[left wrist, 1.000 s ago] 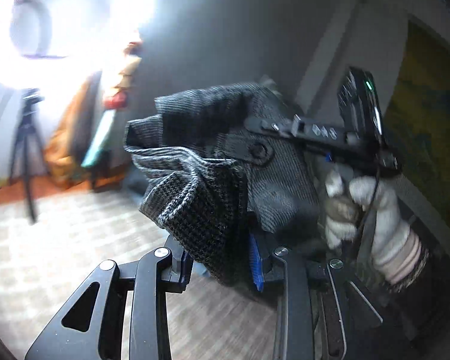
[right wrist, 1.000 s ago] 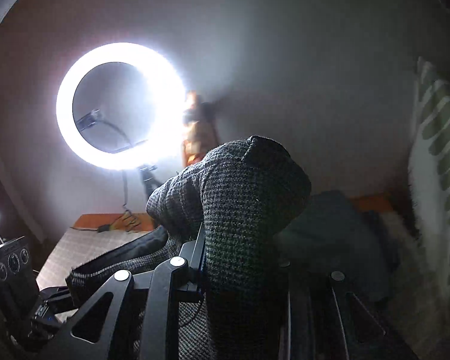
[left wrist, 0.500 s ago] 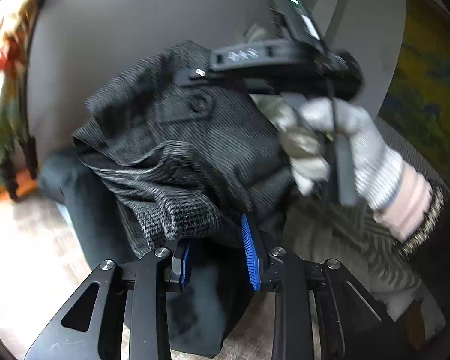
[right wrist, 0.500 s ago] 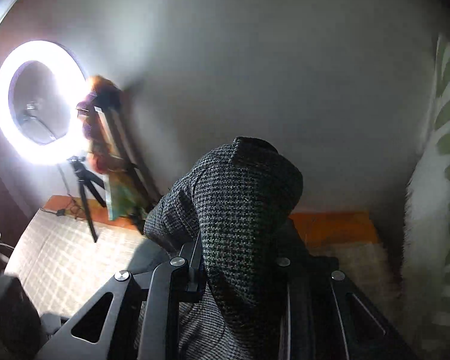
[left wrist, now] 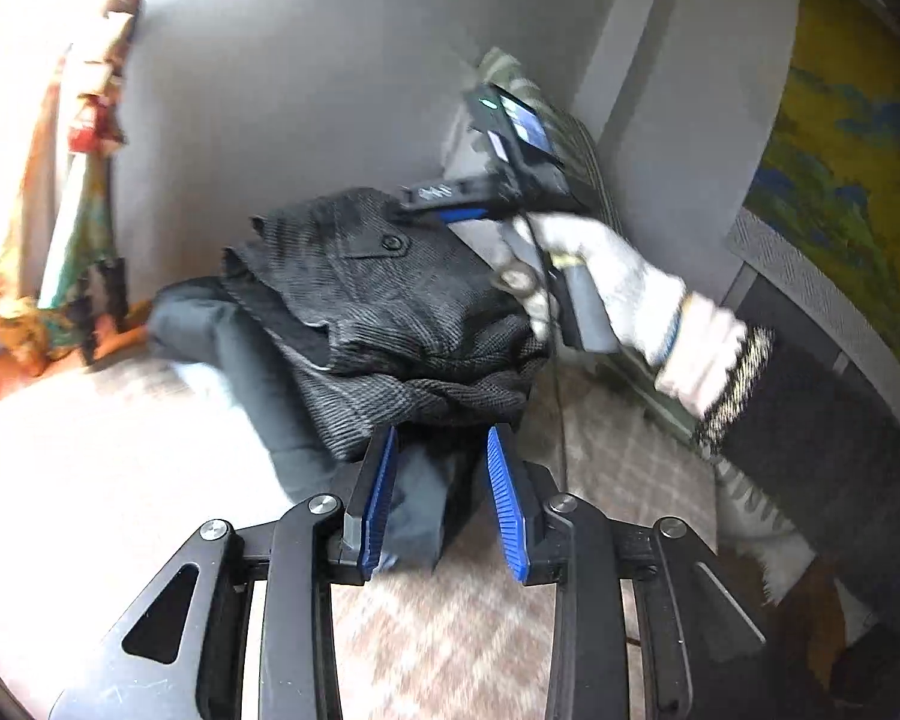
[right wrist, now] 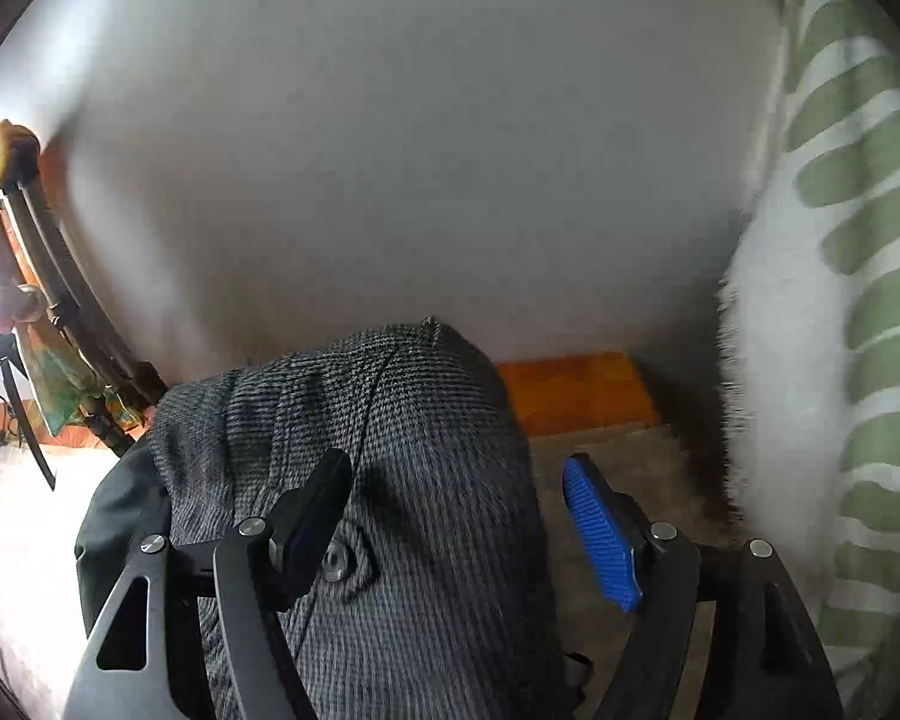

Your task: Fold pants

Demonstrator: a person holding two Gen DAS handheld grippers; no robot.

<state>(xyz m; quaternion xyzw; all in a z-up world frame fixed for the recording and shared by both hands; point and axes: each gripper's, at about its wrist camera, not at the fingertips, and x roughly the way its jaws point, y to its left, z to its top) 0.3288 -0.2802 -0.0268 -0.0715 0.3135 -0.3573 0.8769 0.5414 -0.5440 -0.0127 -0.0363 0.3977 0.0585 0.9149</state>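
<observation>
The folded grey checked pants (left wrist: pixel 390 312) lie on top of a dark folded garment (left wrist: pixel 240 360) on the bed. My left gripper (left wrist: pixel 441 474) is open just in front of the stack, its blue pads apart, nothing between them. My right gripper (right wrist: pixel 456 516) is open, its jaws wide; the pants (right wrist: pixel 390 480) lie between and under its fingers, a button (right wrist: pixel 333 561) showing. In the left wrist view the right gripper (left wrist: pixel 450 204) rests at the far top of the pants, held by a gloved hand (left wrist: pixel 618 294).
The bed has a pale checked cover (left wrist: pixel 450 648). A green-striped white pillow (right wrist: pixel 840 330) stands at the right against the grey wall (right wrist: pixel 420 150). A rack with colourful clothes (left wrist: pixel 84 180) stands at the left. An orange floor strip (right wrist: pixel 576 390) lies behind the bed.
Both grippers lowered the pants onto the dark garment and opened. The left gripper drew back from the cloth; the right gripper's jaws spread wide over the pants.
</observation>
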